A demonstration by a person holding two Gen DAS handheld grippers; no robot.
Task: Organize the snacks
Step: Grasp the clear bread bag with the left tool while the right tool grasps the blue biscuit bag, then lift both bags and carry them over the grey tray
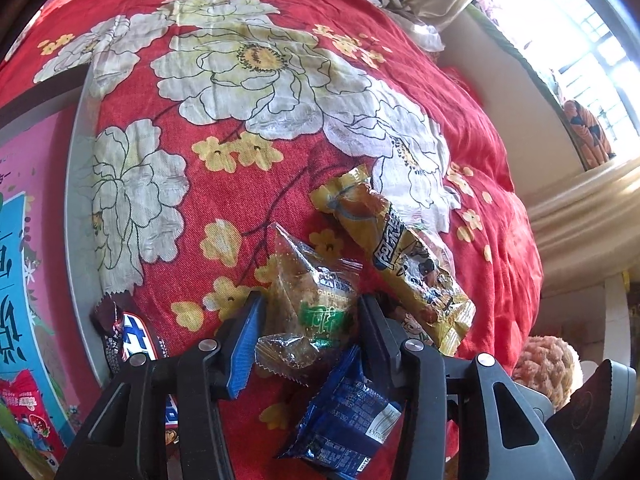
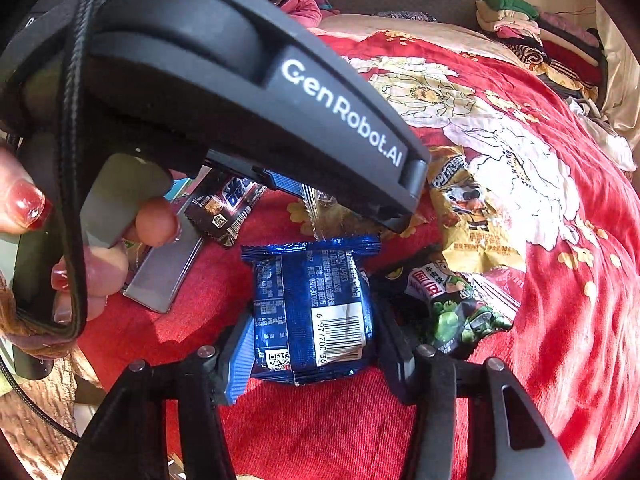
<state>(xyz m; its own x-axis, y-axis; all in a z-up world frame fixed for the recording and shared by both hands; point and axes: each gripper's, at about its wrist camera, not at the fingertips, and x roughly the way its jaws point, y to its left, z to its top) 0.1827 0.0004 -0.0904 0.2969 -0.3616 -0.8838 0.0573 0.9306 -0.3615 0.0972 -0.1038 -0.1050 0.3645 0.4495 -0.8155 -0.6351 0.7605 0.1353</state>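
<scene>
A clear-wrapped snack with green lettering [image 1: 312, 304] lies on the red floral bedspread [image 1: 240, 80], and my left gripper [image 1: 311, 306] is shut on it, a pad against each side. Just below it lies a blue foil packet [image 1: 340, 412]. In the right wrist view that blue packet [image 2: 312, 312] shows its barcode side up, with my right gripper [image 2: 312, 320] shut on its two edges. The left gripper's black housing [image 2: 240, 60] fills the upper left there, held by a hand with red nails [image 2: 28, 204].
A long yellow packet [image 1: 404, 256] lies right of the clear one. A dark chocolate-bar packet [image 1: 124, 340] rests by the grey rim of a tray [image 1: 78, 200]. A green cartoon packet [image 2: 452, 304] lies beside the blue one. Piled clothes [image 2: 540, 40] sit at the bed's far side.
</scene>
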